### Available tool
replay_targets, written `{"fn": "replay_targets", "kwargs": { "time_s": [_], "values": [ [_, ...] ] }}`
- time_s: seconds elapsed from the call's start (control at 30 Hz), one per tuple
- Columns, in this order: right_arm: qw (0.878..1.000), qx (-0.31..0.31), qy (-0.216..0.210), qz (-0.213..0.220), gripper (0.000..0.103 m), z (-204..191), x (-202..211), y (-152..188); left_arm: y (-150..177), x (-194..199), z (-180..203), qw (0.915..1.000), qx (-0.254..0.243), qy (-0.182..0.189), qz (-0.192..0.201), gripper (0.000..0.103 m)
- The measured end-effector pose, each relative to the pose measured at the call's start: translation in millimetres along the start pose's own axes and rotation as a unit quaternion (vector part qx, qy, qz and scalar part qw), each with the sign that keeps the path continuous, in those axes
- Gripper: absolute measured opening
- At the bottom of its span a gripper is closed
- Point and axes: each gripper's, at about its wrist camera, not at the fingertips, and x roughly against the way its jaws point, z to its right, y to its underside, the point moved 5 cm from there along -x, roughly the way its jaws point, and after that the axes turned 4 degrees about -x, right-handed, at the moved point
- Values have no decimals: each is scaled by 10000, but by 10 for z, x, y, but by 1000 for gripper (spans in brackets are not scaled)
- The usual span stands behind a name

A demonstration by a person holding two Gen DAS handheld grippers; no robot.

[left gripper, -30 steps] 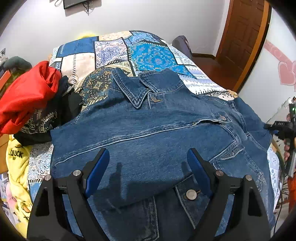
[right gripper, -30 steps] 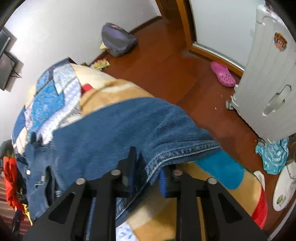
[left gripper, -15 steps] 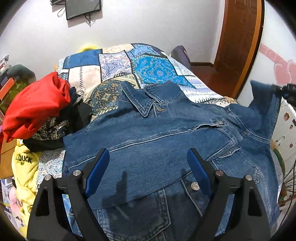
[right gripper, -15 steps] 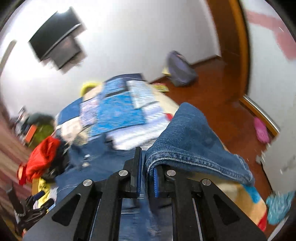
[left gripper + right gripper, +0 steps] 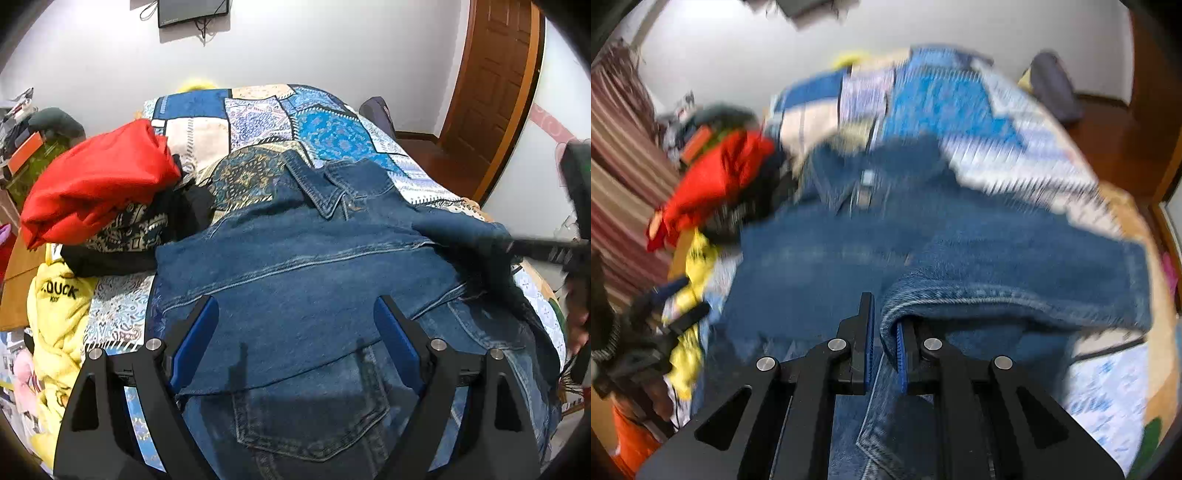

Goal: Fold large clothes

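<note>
Jacket (image 5: 295, 280): blue denim, spread front-up over my bed, collar at the far end, hem at the near end.
Sleeve (image 5: 1015, 266): the right one, lifted off the bed and carried across the jacket's front; its cuff edge sits between my right pads.
Right tongs (image 5: 886, 332): clenched on the sleeve cuff, 2 blue pads pressing the denim fold from either side. This view is blurred with motion.
Left tongs (image 5: 291, 332): released, jaws spread wide above the jacket's near half, nothing between them; their shadow falls on the denim.
Bed (image 5: 332, 133): covered with a blue and cream patchwork quilt, bare beyond the collar.
Red cloth (image 5: 96, 188): bundled on the far left of the bed, on top of a black patterned garment (image 5: 136, 236), which touches the jacket's left shoulder.
Yellow garment (image 5: 59, 317): at the left edge of the bed, near side of the red cloth, printed with letters.
Door (image 5: 491, 92): brown wood, far right.
Screen (image 5: 192, 11): dark, on the far wall above the bed.
Right tongs from the left camera: a dark blurred shape at the right edge, sleeve trailing from it.
</note>
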Motion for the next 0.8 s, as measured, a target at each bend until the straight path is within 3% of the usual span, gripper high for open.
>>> {"fn": "replay_targets", "kwargs": {
  "time_s": [0.2,0.33,0.47,0.57,0.8],
  "values": [
    [9970,247,253,-695,12,-67,-240,184,116,-19,-50,9999,8,-48,-97,86],
    [9945,322,204,-976,28,-133,-171,226,133,-39,-26,9999,-15,-54,-128,86],
    [9939,499,518,-836,34,-106,-24,261,98,-28,48,9999,-87,-42,-105,86],
    [9951,491,524,-680,34,-40,134,265,59,-15,126,9998,-183,-37,-79,86],
    [9964,-200,805,146,37,465,627,162,-26,-28,339,9990,-431,-8,-70,86]
  ]
}}
